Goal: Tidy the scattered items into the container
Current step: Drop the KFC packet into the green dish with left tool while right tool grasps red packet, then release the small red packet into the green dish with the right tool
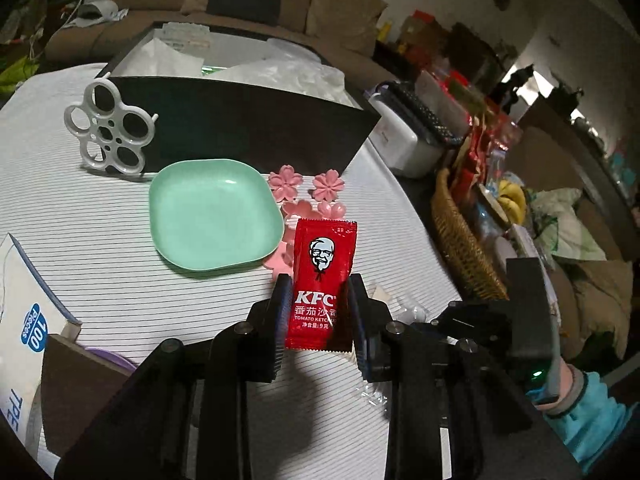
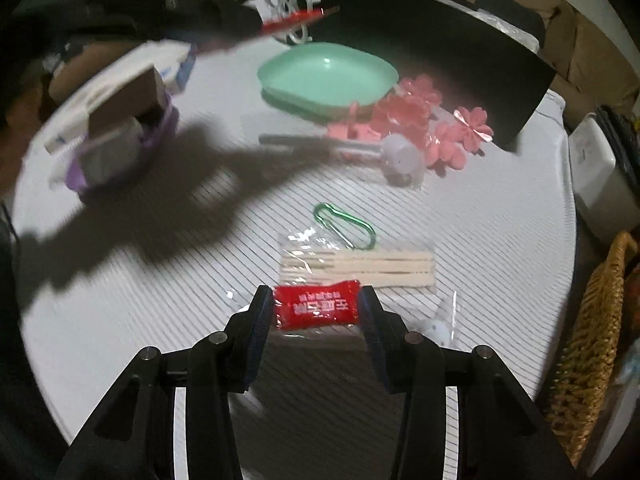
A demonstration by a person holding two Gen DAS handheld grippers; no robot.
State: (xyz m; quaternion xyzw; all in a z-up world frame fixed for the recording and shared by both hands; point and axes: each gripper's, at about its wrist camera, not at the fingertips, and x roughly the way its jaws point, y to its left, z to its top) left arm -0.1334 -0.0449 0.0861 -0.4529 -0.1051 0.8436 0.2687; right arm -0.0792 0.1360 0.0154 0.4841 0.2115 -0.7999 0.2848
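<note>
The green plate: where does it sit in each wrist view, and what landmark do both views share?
Left wrist: the green plate lies left of centre, in front of the black box, with the pink flower pieces to its right.
Right wrist: it lies top centre, again in front of the box.
Shared landmark: the white ring holder, leaning against the box left of the plate.

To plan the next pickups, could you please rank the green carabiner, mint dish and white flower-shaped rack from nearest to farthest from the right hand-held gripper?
1. Green carabiner: just ahead of the right hand-held gripper.
2. Mint dish: mid-table.
3. White flower-shaped rack: far edge, beside the black box.
</note>
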